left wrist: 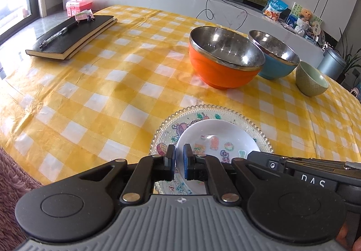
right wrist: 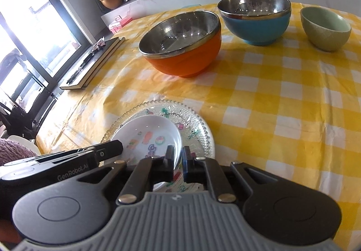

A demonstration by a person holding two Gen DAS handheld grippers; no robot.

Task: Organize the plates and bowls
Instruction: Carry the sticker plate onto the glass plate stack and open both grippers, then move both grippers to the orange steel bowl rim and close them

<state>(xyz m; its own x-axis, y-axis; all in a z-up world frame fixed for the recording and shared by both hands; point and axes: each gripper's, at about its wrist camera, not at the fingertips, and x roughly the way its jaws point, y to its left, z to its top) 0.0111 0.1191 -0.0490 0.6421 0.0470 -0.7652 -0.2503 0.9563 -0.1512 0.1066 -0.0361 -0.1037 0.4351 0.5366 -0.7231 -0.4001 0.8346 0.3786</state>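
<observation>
a small white dish (left wrist: 216, 138) with cartoon prints sits inside a clear beaded glass plate (left wrist: 262, 135) at the near edge of the table (left wrist: 94, 84), which wears a yellow checked cloth. both grippers meet at this stack. the left gripper (left wrist: 179, 161) has its fingers nearly closed over the dish's near left rim, and the right gripper (right wrist: 179, 161) has its fingers nearly closed over the near right rim; in each view the rim runs into the narrow gap, so each looks clamped on the white dish, though the contact itself is hard to see. taking opposite sides would keep the shallow dish level and stop it sliding on the glass.

farther back stand three bowls in a row: an orange steel-lined bowl (left wrist: 223, 63), a blue steel-lined bowl (left wrist: 276, 56) just beside it to the right, and a small green ceramic bowl (left wrist: 312, 80) at the far right. they appear untouched, so nesting them probably remains. a black notebook (left wrist: 74, 36) with a pen lies far left.
</observation>
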